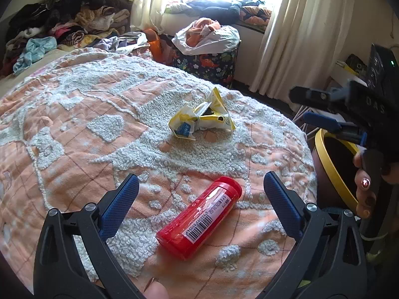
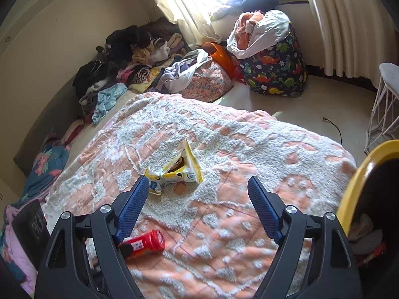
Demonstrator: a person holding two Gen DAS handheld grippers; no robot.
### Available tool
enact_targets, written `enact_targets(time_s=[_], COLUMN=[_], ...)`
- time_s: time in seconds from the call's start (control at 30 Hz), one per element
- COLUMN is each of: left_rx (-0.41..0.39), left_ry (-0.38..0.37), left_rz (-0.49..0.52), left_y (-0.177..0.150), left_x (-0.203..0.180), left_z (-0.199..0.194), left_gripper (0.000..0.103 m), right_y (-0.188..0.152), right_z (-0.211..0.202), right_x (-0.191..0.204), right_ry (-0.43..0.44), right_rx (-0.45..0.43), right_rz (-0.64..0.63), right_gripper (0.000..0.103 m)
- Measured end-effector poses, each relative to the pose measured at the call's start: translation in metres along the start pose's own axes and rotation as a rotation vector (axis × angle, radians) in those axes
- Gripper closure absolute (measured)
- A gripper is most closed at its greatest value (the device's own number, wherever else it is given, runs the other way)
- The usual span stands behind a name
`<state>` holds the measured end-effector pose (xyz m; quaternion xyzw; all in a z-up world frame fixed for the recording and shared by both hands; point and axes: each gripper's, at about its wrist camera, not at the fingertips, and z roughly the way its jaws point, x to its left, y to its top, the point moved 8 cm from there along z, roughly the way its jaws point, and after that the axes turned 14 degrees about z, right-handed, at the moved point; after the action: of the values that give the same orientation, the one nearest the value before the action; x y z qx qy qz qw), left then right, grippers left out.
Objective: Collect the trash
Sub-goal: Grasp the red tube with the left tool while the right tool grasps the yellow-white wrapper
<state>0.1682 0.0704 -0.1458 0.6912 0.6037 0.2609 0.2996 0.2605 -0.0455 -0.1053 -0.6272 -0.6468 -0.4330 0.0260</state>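
Lying on the bed point(image 1: 74, 129) are two bits of trash: a red tube point(image 1: 199, 218) close by and a yellow wrapper point(image 1: 199, 117) a bit farther up the blanket, well apart from each other. The left gripper point(image 1: 200, 199) hangs over the tube with its jaws wide apart and nothing held. The right gripper point(image 2: 195, 204) is wide too and empty, pointing at the wrapper, which sits just past its left finger. A bin point(image 2: 359, 174) with a yellow rim waits beside the bed. The tube looks hard, smooth and round, so it could roll or slip; squeezing it across the middle, where the label is, seems best. The wrapper looks very light, thin and crinkly. It will squash flat, so pinching the bunched-up middle should hold it well.
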Motion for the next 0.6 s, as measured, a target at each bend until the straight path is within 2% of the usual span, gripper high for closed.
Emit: enact_targets(time_s=[0.2, 0.37, 0.5, 0.57, 0.6], left_rx=[0.043, 0.072, 0.097, 0.108, 0.114], left_ry=[-0.035, -0.056, -0.077, -0.076, -0.071], left_rz=[0.033, 0.041, 0.06, 0.077, 0.085], left_y=[-0.013, -0.021, -0.028, -0.031, -0.033], left_x=[-0.006, -0.01, -0.016, -0.02, -0.021], left_z=[0.011, 0.019, 0.027, 0.03, 0.032], left_gripper=[0.016, 0.027, 0.03, 0.037, 0.037], right_y=[0.0, 0.002, 0.005, 0.006, 0.006], right_z=[0.033, 0.055, 0.073, 0.083, 0.089], right_x=[0.013, 0.012, 0.007, 0.005, 0.005], right_ry=[-0.009, -0.019, -0.029, -0.031, -0.032], right_rx=[0.042, 0.07, 0.091, 0.103, 0.111], right_rz=[-0.035, -0.044, -0.039, -0.039, -0.039], right_gripper=[0.024, 0.024, 0.024, 0.024, 0.025])
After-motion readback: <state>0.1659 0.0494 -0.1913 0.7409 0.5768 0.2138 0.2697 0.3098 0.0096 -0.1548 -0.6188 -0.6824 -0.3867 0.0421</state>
